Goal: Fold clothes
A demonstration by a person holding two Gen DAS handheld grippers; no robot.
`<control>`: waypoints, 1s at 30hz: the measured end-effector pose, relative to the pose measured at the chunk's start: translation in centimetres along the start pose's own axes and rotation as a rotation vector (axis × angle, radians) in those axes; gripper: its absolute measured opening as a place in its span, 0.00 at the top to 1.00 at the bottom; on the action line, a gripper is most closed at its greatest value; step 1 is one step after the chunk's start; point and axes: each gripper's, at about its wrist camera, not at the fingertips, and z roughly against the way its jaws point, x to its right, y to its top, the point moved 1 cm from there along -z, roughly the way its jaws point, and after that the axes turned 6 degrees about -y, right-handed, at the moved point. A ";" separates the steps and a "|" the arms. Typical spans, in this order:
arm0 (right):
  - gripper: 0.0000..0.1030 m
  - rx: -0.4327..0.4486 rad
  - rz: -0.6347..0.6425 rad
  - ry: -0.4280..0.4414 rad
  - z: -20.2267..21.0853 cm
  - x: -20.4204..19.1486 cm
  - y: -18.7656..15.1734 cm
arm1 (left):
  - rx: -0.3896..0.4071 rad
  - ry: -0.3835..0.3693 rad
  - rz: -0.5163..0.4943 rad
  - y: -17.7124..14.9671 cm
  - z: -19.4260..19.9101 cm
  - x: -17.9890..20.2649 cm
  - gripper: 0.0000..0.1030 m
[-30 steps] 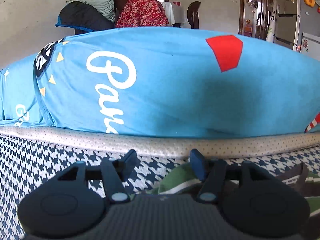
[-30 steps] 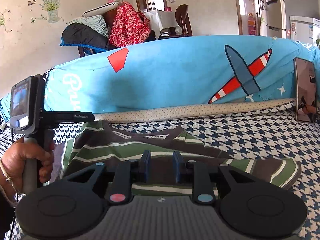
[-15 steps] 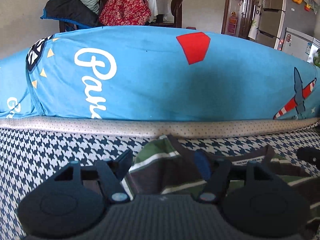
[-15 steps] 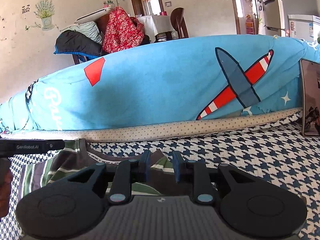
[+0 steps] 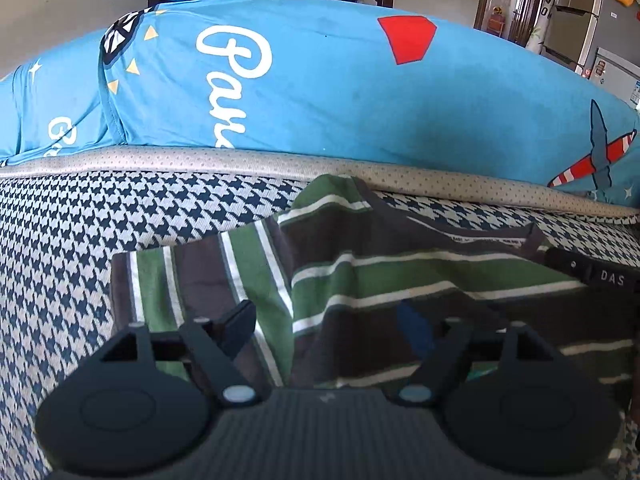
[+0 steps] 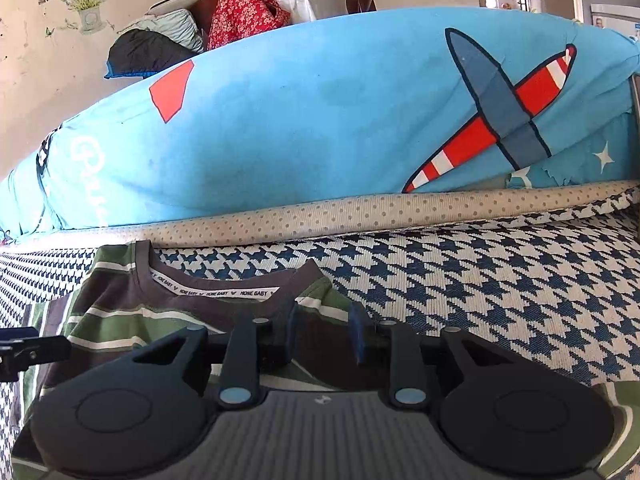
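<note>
1. On the houndstooth cover (image 5: 100,232) lies the striped shirt (image 5: 400,272), green, brown and white, its collar toward the blue bedding (image 5: 320,92).
2. A dotted beige edge (image 5: 200,160) runs between the bedding and the cover; the shirt's collar end lies just beside it.
3. In the left view, the shirt's left sleeve (image 5: 192,280) is folded inward, its stripes running upright against the body's level stripes.
4. The left gripper (image 5: 328,326) sits low over the shirt with its fingers spread wide, one over the sleeve and one over the body; nothing is between them, and I cannot tell whether the tips touch the cloth.
5. The right gripper (image 6: 322,332) sits just below the collar (image 6: 224,284), where a white neck tape reads "HONE BABY".
6. Its fingers are parted with a clear gap, released, and only flat cloth shows in the gap.
7. Part of the left gripper's body shows at the left edge of the right view, over the shirt; a dark bar marked "DAS" (image 5: 596,276), seemingly part of the right gripper, shows at the right edge of the left view.
8. The bedding bears a red patch (image 6: 172,90) and a striped aeroplane (image 6: 496,116).
9. Behind it lies a heap of clothes (image 6: 200,36), with a flower sticker (image 6: 86,4) on the wall.
</note>
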 end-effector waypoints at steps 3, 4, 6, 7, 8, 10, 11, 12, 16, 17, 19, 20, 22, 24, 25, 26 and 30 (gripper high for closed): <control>0.69 0.010 0.042 -0.017 -0.4 -0.6 -0.1 | 0.001 -0.005 0.005 0.0 0.3 0.1 0.25; 0.69 0.013 0.058 -0.028 -0.5 -0.9 -0.1 | 0.002 -0.006 0.007 0.1 0.4 0.1 0.23; 0.69 0.019 0.091 -0.049 -0.7 -1.4 -0.2 | 0.002 -0.013 0.014 0.1 0.5 0.2 0.20; 0.72 0.021 0.108 -0.060 -0.8 -1.7 -0.2 | 0.002 -0.017 0.017 0.2 0.6 0.2 0.19; 0.77 0.025 0.131 -0.073 -0.9 -2.0 -0.2 | 0.001 -0.020 0.018 0.1 0.6 0.3 0.18; 0.91 0.036 0.190 -0.099 -1.1 -2.6 -0.3 | -0.003 -0.023 0.016 0.1 0.5 0.5 0.16; 0.96 0.039 0.208 -0.109 -1.2 -2.9 -0.3 | -0.005 -0.021 0.014 0.0 0.4 0.5 0.14; 0.97 0.040 0.217 -0.117 -1.2 -3.1 -0.2 | -0.007 -0.018 0.011 -0.1 0.4 0.6 0.14; 0.98 0.082 0.215 -0.150 -0.9 -3.3 0.6 | -0.014 -0.022 0.001 -0.3 0.2 0.9 0.12; 0.98 0.108 0.203 -0.156 -0.6 -3.2 1.0 | -0.015 -0.025 -0.002 -0.3 0.2 0.9 0.11; 0.98 0.161 0.178 -0.169 0.1 -3.1 1.9 | -0.020 -0.024 -0.009 -0.4 0.0 1.1 0.10; 0.98 0.192 0.161 -0.176 0.5 -2.9 2.3 | -0.023 -0.024 -0.012 -0.5 -0.1 1.2 0.10; 0.98 0.259 0.118 -0.197 1.1 -2.5 3.2 | -0.031 -0.025 -0.018 -0.6 -0.3 1.4 0.10; 0.98 0.277 0.088 -0.215 0.9 -2.0 3.7 | -0.036 -0.025 -0.025 -0.7 -0.5 1.7 0.08; 0.98 0.248 0.078 -0.213 0.3 -1.7 3.8 | -0.039 -0.025 -0.028 -0.8 -0.5 1.8 0.06; 0.98 0.219 0.067 -0.212 -0.3 -1.3 3.9 | -0.042 -0.025 -0.031 -0.8 -0.6 2.0 0.05; 0.97 0.152 -0.006 -0.211 -1.2 0.1 3.7 | -0.054 -0.025 -0.045 -1.0 -0.9 2.6 0.03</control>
